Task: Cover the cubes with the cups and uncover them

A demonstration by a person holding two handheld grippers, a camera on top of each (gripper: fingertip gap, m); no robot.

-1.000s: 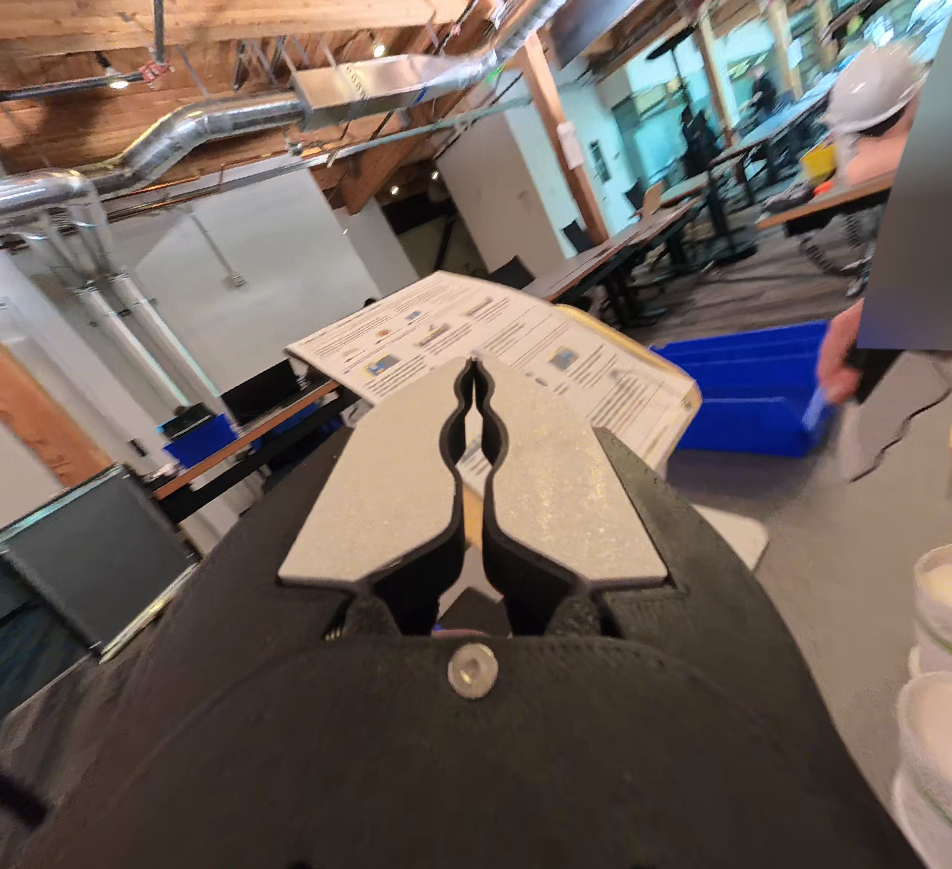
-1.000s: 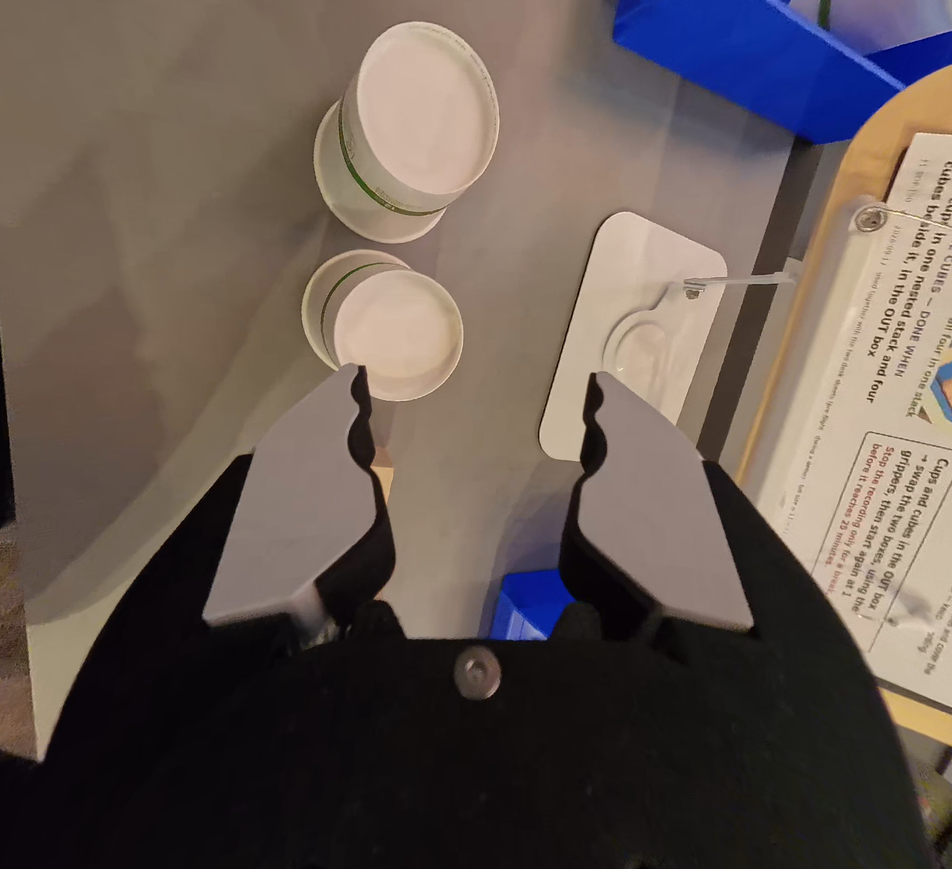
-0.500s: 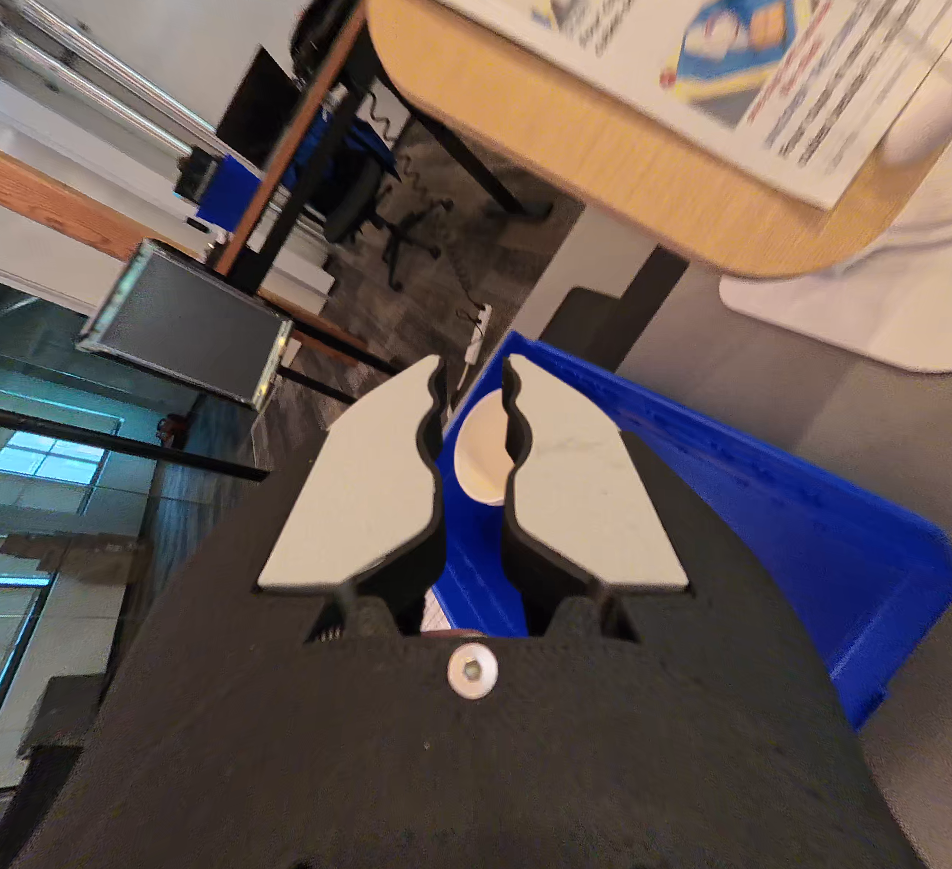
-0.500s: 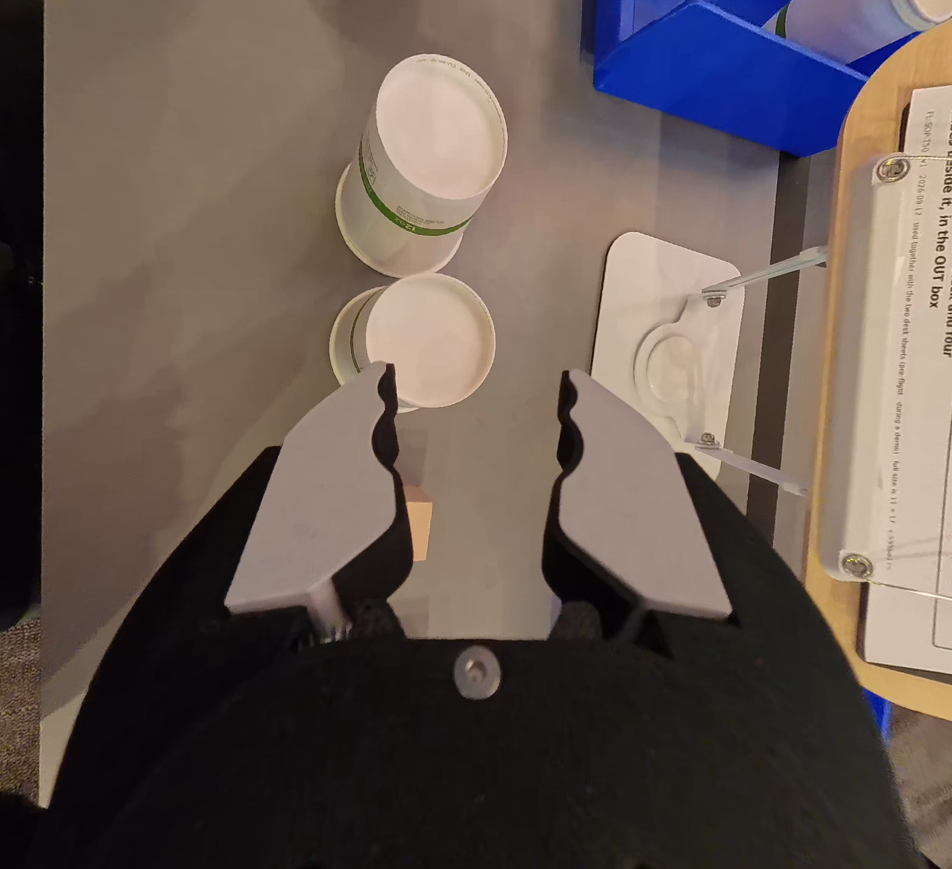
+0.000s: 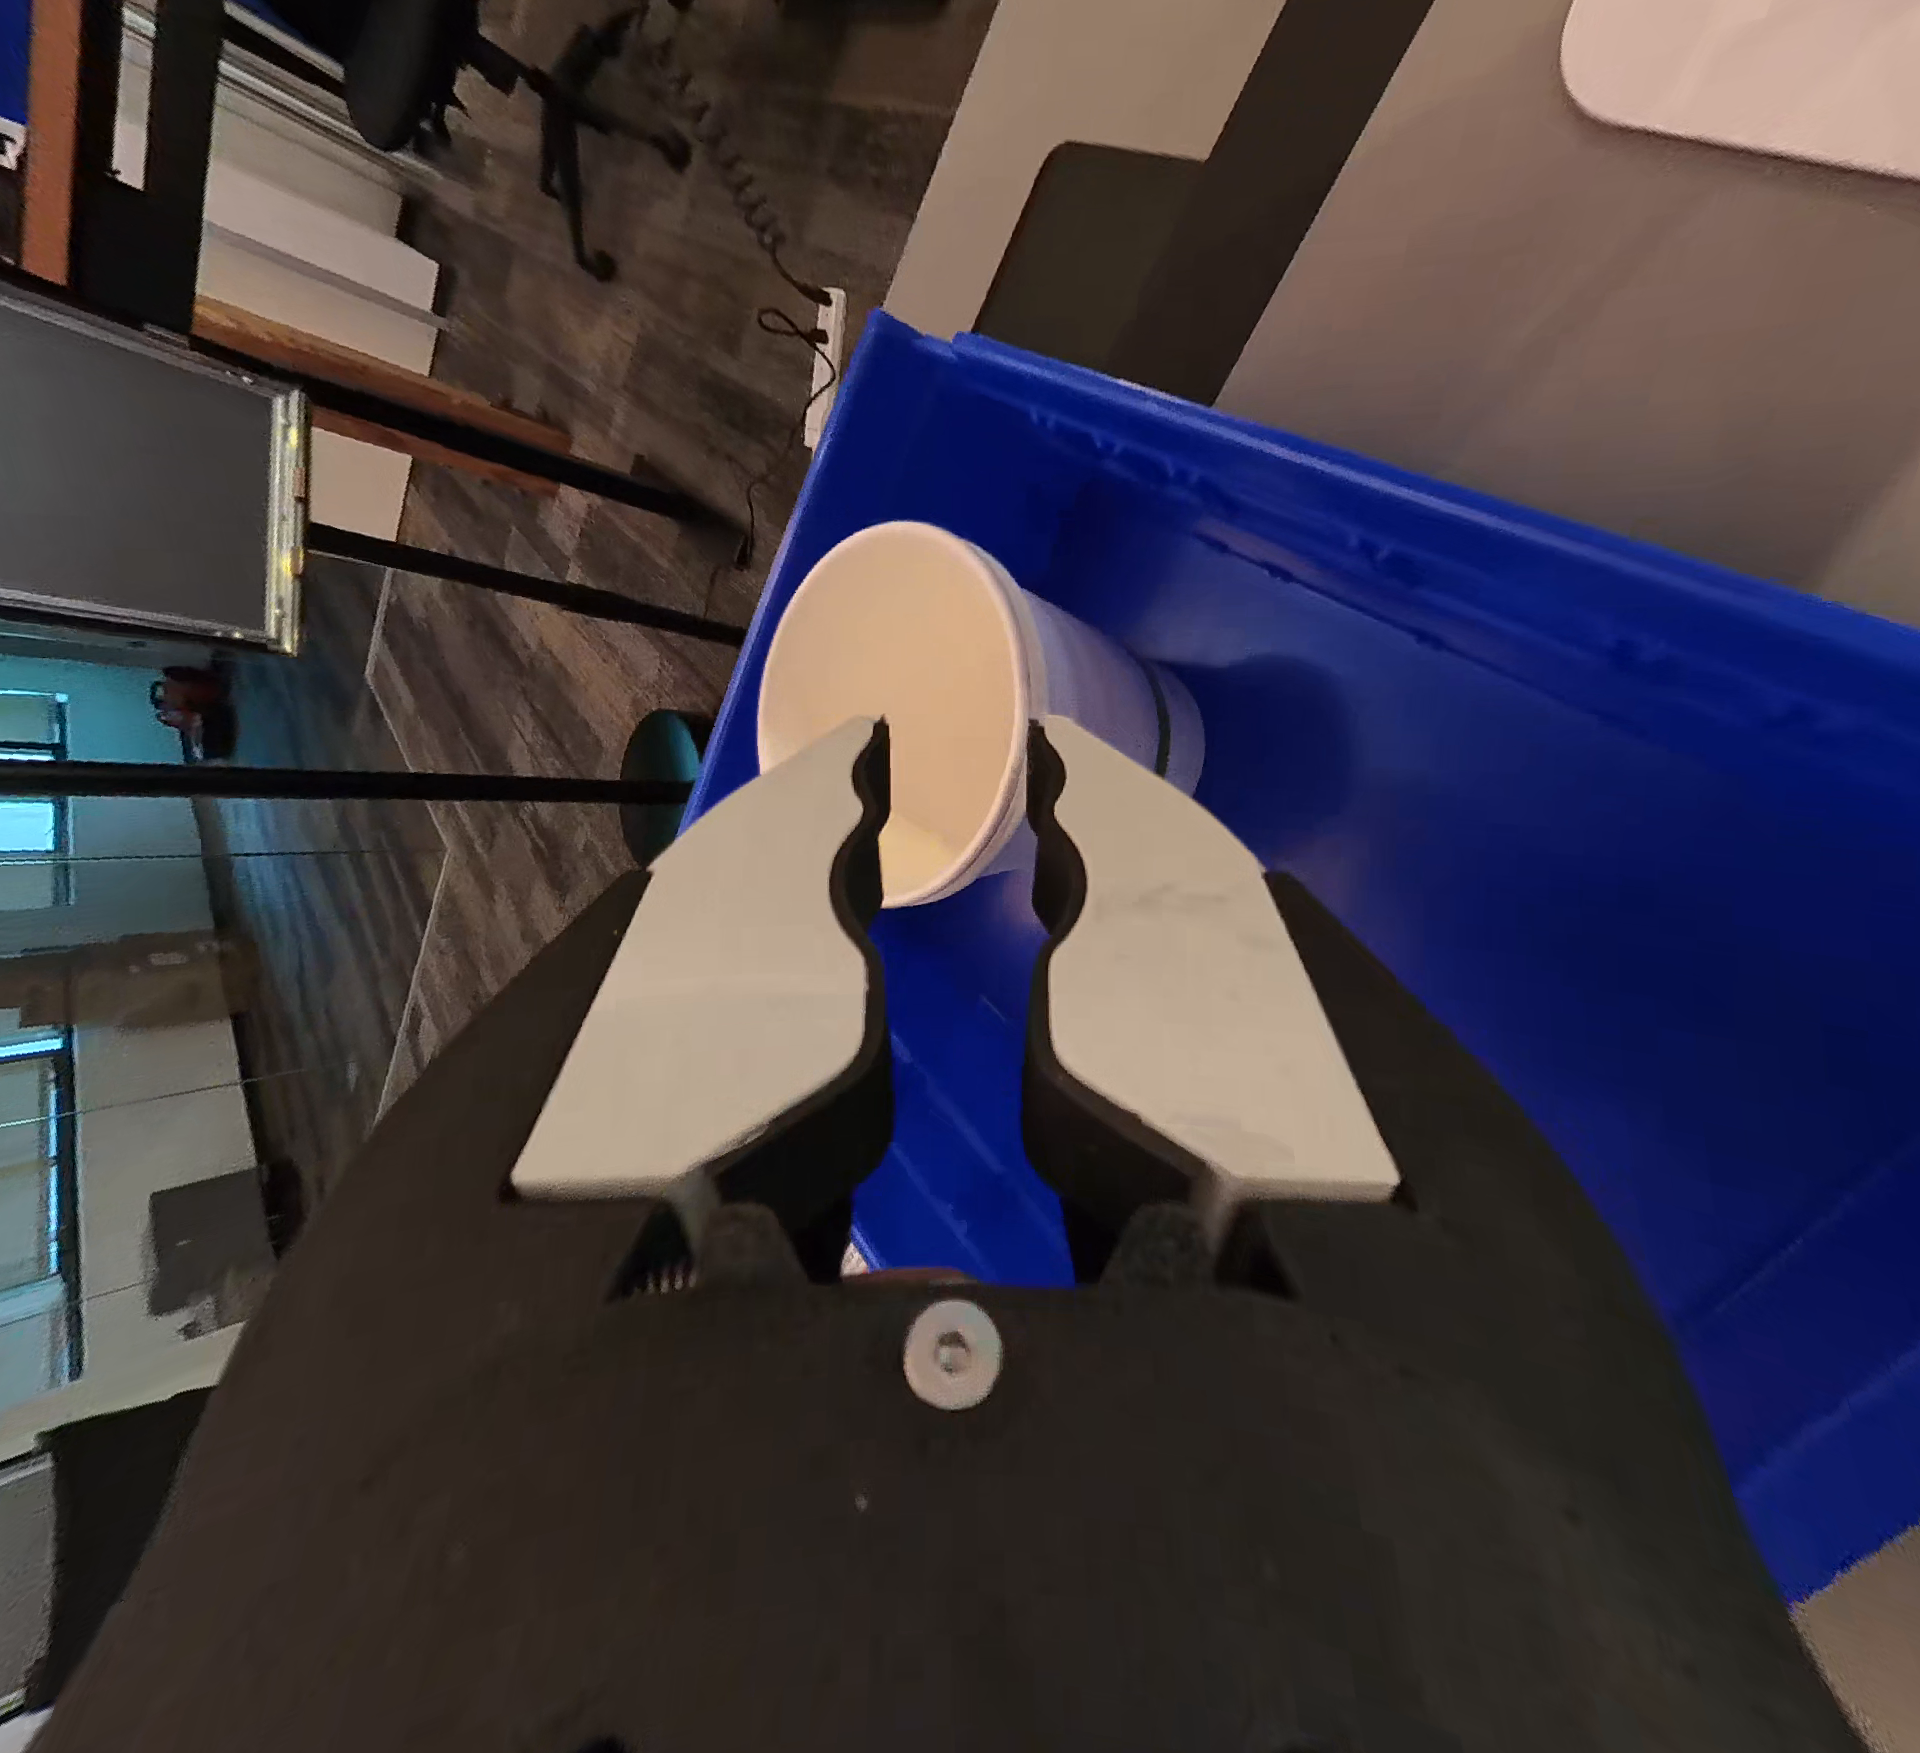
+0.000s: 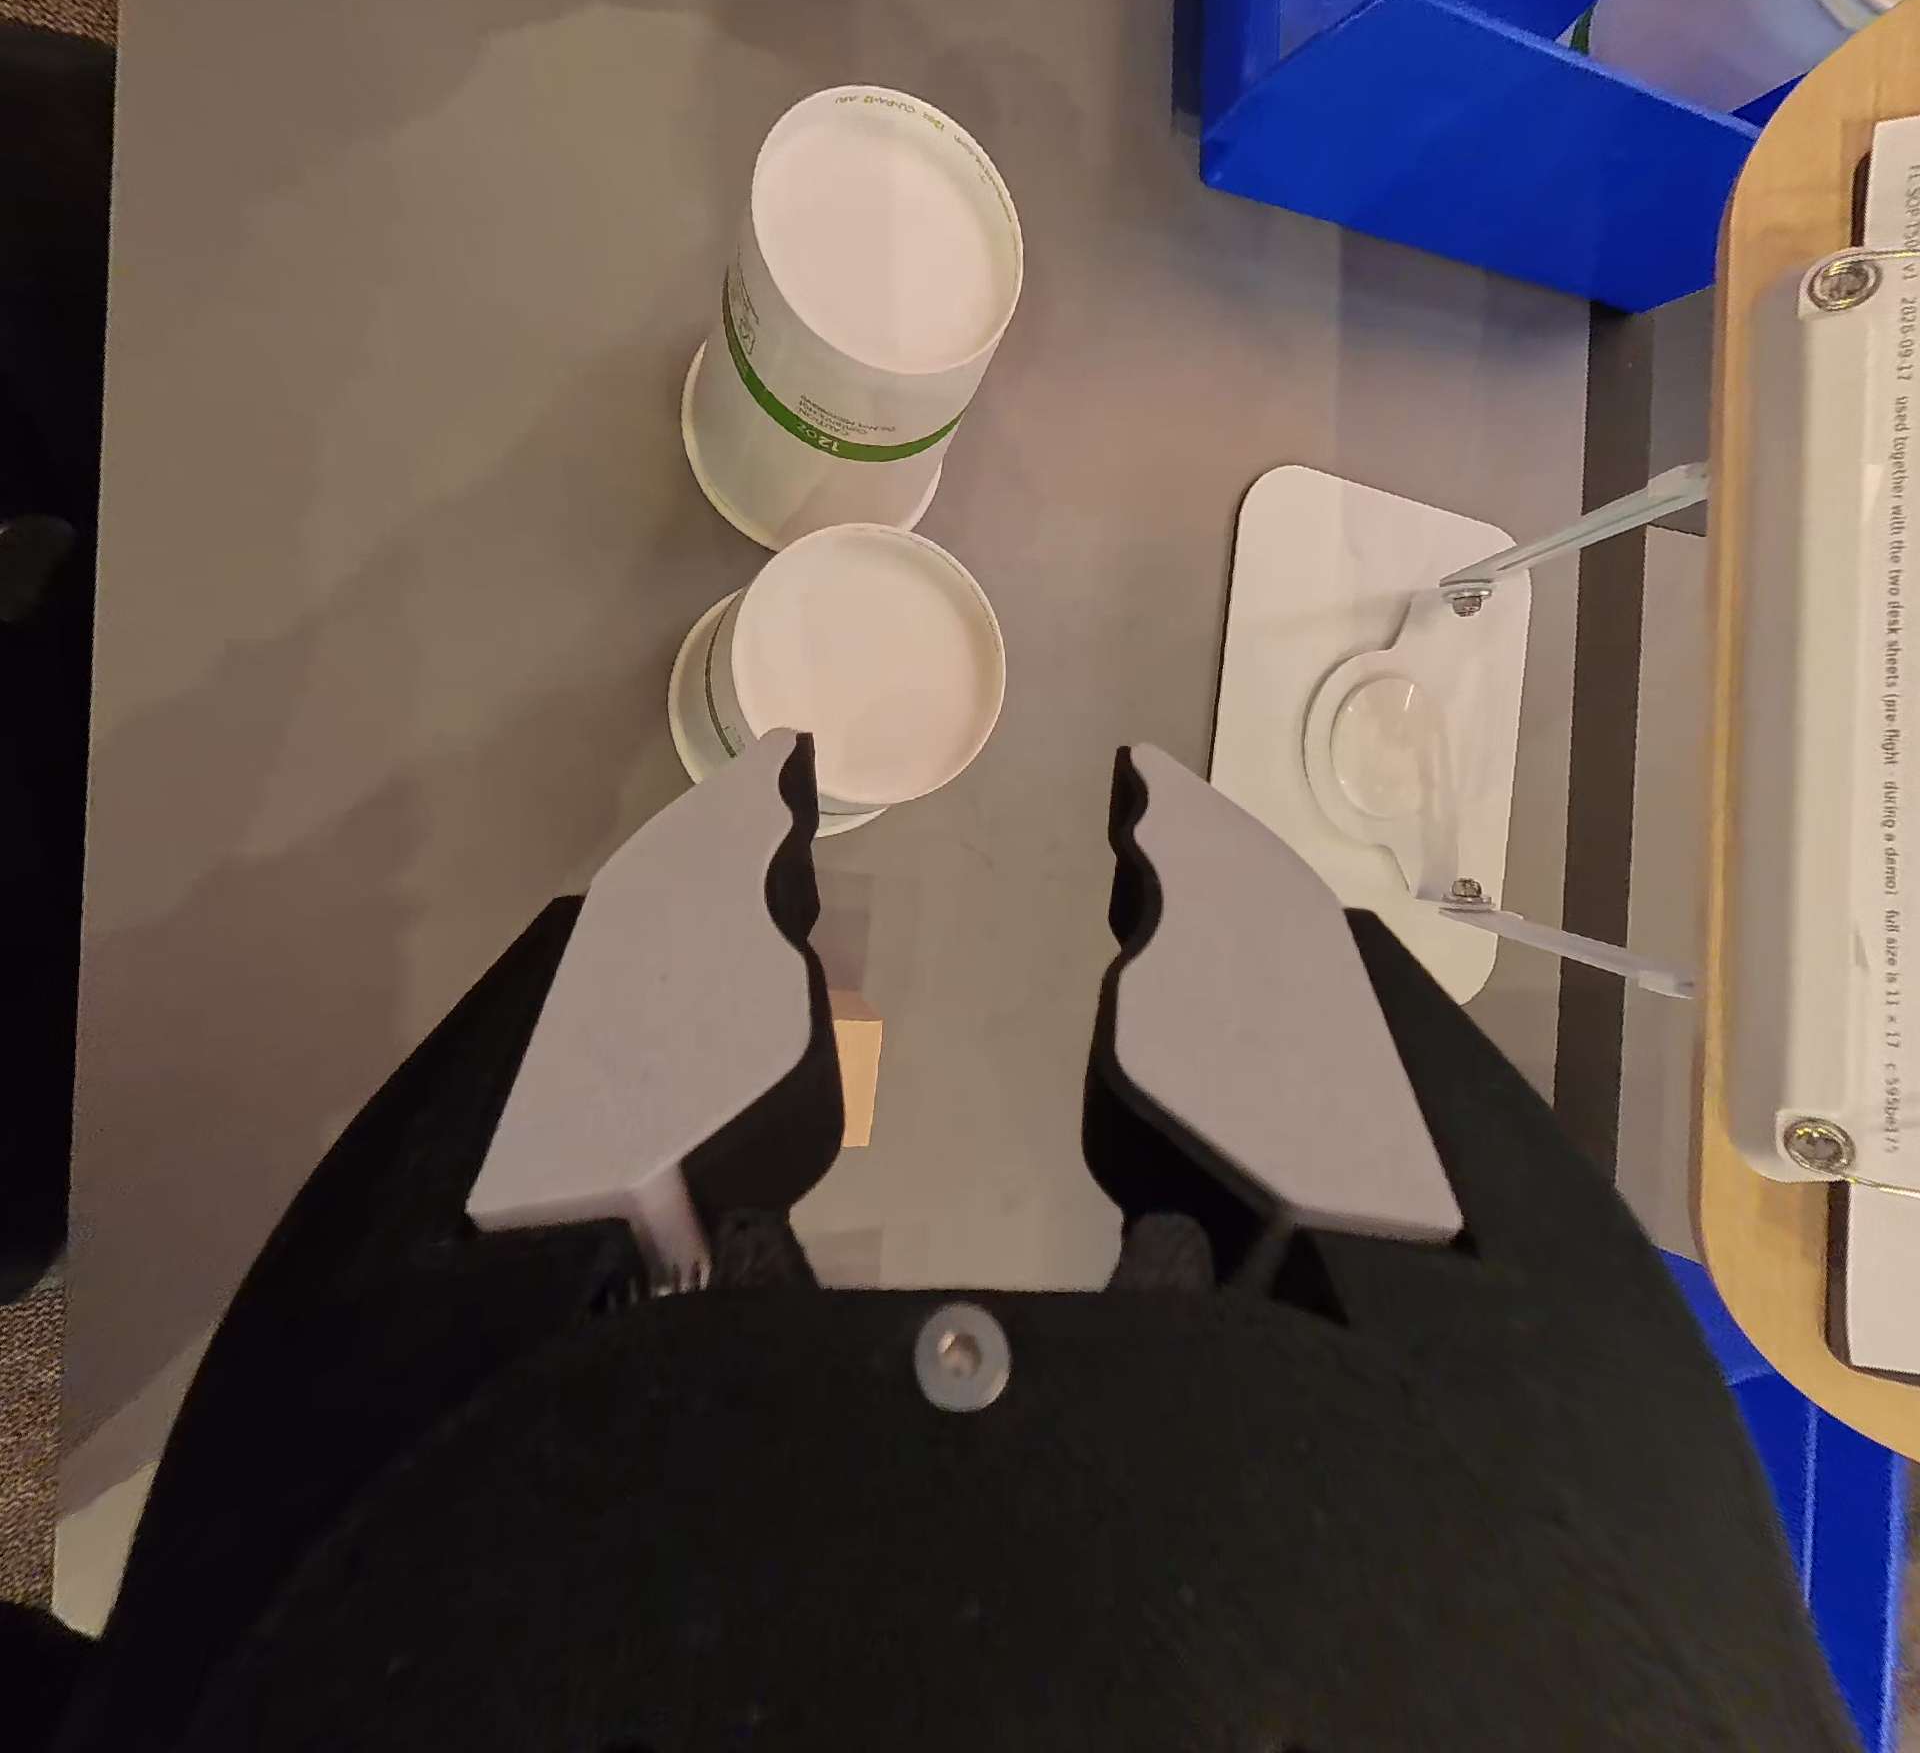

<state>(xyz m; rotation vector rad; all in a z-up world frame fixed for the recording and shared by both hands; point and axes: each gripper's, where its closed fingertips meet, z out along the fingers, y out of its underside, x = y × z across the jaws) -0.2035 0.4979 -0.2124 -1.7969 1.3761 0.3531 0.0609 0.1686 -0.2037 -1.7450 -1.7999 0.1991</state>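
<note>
both jaws parted, empty; grey table (image 6: 416, 353), blue bin (image 5: 1558, 872), dark plank floor (image 5: 582, 643).

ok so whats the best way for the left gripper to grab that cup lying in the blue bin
Probably by the rim wall. The cup lies on its side in the blue bin, mouth facing the left gripper. Come straight along its axis from the open end, one finger inside the mouth and one outside, then close; the bin wall blocks a side approach.
</note>
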